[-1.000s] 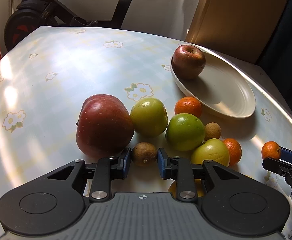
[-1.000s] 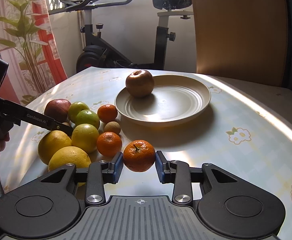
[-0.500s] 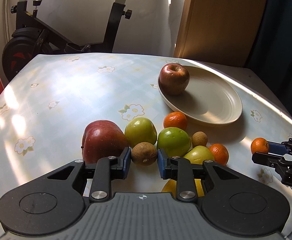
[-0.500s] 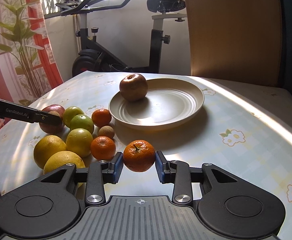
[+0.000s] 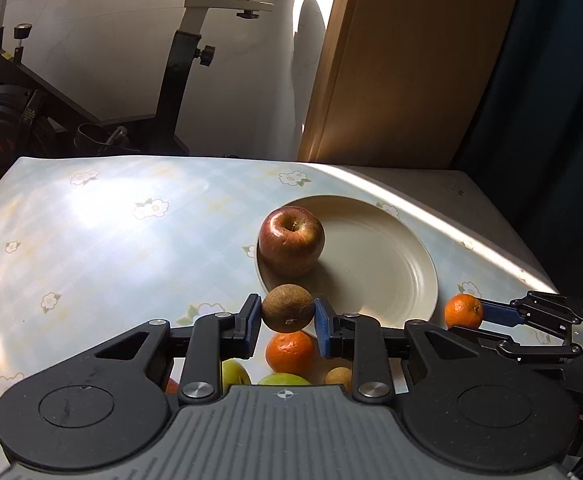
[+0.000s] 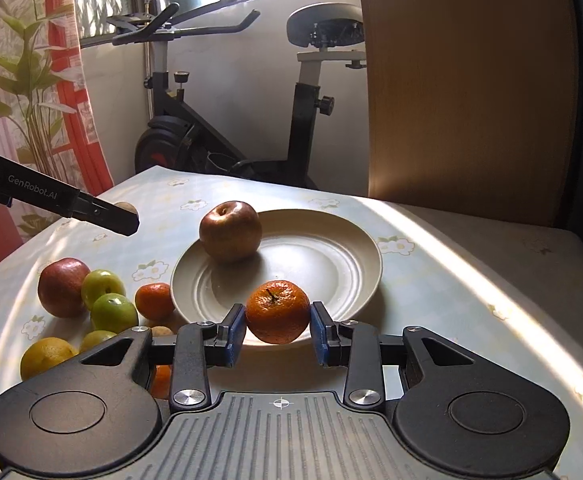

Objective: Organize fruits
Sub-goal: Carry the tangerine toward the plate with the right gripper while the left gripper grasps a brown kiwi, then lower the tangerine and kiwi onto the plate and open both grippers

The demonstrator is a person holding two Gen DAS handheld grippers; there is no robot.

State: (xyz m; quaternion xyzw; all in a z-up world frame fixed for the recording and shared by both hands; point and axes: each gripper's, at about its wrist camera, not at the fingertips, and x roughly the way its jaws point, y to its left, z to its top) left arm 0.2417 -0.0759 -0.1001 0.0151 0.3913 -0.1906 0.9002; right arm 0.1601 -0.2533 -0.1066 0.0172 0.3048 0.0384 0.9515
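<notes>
In the left wrist view, the left claw (image 5: 287,316) clamps a round brown kiwi (image 5: 287,308) at frame centre, before the cream round plate (image 5: 391,276); the right claw (image 6: 277,330) clamps a small orange tangerine (image 6: 277,311) over the plate's near rim.

Home living room. Exercise bike (image 6: 227,120) against the white wall, red curtain (image 6: 79,92) and potted plant (image 6: 31,60) at the window, floral oilcloth on the surface (image 5: 111,240), plate (image 6: 331,264) of fruit.
</notes>
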